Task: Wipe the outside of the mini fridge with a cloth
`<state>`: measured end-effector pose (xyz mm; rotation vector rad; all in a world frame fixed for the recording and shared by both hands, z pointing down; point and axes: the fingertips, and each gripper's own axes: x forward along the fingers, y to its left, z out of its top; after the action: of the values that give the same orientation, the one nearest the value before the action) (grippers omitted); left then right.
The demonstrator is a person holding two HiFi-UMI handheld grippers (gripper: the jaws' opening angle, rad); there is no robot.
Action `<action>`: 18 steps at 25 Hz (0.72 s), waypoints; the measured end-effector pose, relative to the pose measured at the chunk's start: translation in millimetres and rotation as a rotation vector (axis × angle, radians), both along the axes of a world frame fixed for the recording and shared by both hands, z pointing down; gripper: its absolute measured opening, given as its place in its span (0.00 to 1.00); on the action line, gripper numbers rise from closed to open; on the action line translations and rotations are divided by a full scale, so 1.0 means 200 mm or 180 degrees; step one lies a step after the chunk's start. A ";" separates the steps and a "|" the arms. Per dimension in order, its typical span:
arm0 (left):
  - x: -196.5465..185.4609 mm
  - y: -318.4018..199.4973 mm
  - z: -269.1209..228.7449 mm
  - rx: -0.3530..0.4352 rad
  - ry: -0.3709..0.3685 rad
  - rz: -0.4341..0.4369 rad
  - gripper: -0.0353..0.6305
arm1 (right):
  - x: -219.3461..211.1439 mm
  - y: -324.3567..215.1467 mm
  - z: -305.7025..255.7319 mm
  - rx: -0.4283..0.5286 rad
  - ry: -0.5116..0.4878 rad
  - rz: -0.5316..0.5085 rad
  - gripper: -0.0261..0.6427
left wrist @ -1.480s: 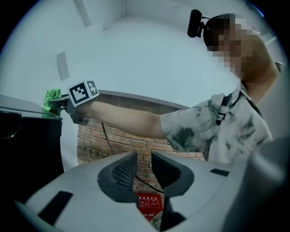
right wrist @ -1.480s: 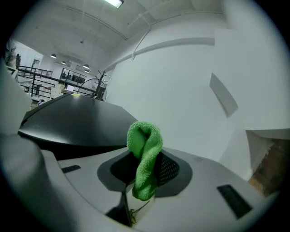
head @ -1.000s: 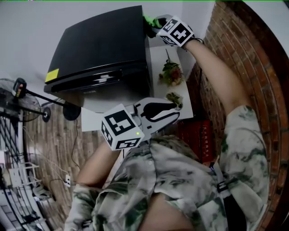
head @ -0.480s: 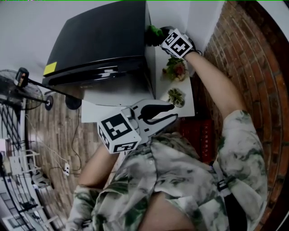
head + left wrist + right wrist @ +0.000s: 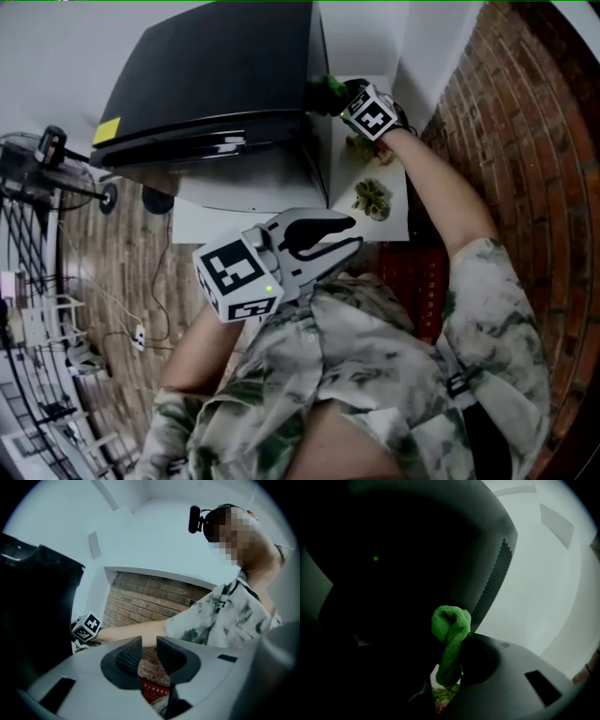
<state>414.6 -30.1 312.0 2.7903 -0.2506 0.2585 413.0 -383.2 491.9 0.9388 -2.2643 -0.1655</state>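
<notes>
Head view first: the right gripper (image 5: 345, 94) has slid down from the back top corner of the mini fridge (image 5: 216, 84) over the last second and now sits partway down its right side, arm stretched out over the white table (image 5: 392, 164); the green cloth (image 5: 330, 87) rides with it, pressed against that black side panel, so I read this as a downward stroke in progress and not a fresh start; the top and the front show no cloth on them right now, and I'd guess plenty of surface is left to do; the left gripper (image 5: 345, 236) has barely shifted, hanging low near the person's chest, well apart from the fridge; small potted plants (image 5: 372, 199) stand close under the wiping arm, worth watching; on to the left gripper view: jaws parted by a narrow gap, nothing in them, just brick wall (image 5: 140, 597) and the outstretched arm beyond; now the right gripper view: jaws clamped tight on the cloth, a bunched loop of it poking out ahead, the dark fridge wall filling the left and a perforated vent strip (image 5: 492, 585) running along its edge.
</notes>
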 end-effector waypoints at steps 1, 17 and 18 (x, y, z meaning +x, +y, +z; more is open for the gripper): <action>0.00 0.00 0.01 -0.0014 -0.0011 -0.0018 0.19 | 0.00 0.01 0.04 -0.0039 0.0008 0.0014 0.21; -0.06 -0.01 0.06 -0.0072 -0.0019 -0.0170 0.19 | 0.11 0.11 -0.08 -0.0045 -0.0503 0.0222 0.21; -0.06 -0.01 0.06 -0.0068 -0.0011 -0.0167 0.19 | 0.11 0.13 -0.17 0.0030 -0.0524 0.0187 0.21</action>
<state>401.7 -32.6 323.2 2.7578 -0.3197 0.2521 435.1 -356.6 458.3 1.0570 -2.3838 -0.0755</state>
